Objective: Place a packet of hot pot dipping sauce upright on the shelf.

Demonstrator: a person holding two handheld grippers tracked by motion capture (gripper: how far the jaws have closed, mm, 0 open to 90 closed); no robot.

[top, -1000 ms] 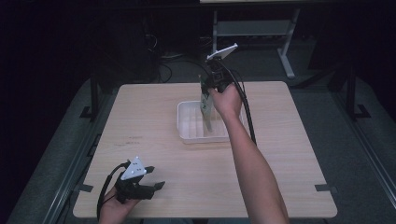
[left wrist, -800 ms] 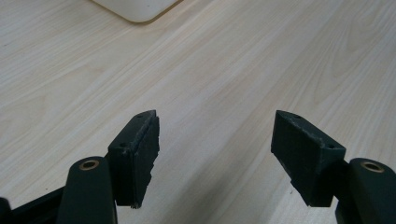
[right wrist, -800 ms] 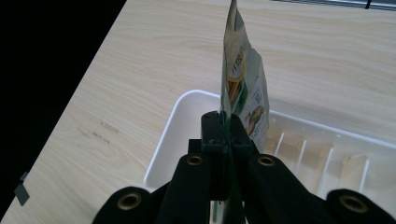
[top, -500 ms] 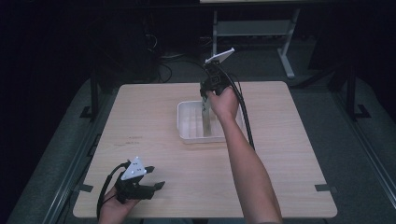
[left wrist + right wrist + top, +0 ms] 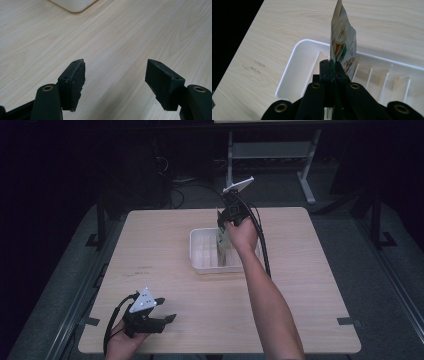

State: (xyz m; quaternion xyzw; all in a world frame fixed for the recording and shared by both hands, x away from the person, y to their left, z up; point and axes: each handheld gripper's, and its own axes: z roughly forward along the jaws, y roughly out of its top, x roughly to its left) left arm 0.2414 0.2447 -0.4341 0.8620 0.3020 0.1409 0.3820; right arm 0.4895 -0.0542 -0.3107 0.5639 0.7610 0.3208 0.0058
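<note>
High view: a snack packet (image 5: 222, 238) is pinched by the right gripper (image 5: 223, 226) over the white divided tray (image 5: 200, 262), shifted slightly farther; the left gripper (image 5: 167, 319) is held wide, empty.

The counter (image 5: 165, 250) is pale wood with a fine grain, and a few small dark scuff marks (image 5: 137, 270) sit near its left edge. Grey carpeted floor (image 5: 350, 240) surrounds it. Beyond the far edge stand a light metal frame (image 5: 272, 150) and loose black cables (image 5: 172, 182) in the dark.
</note>
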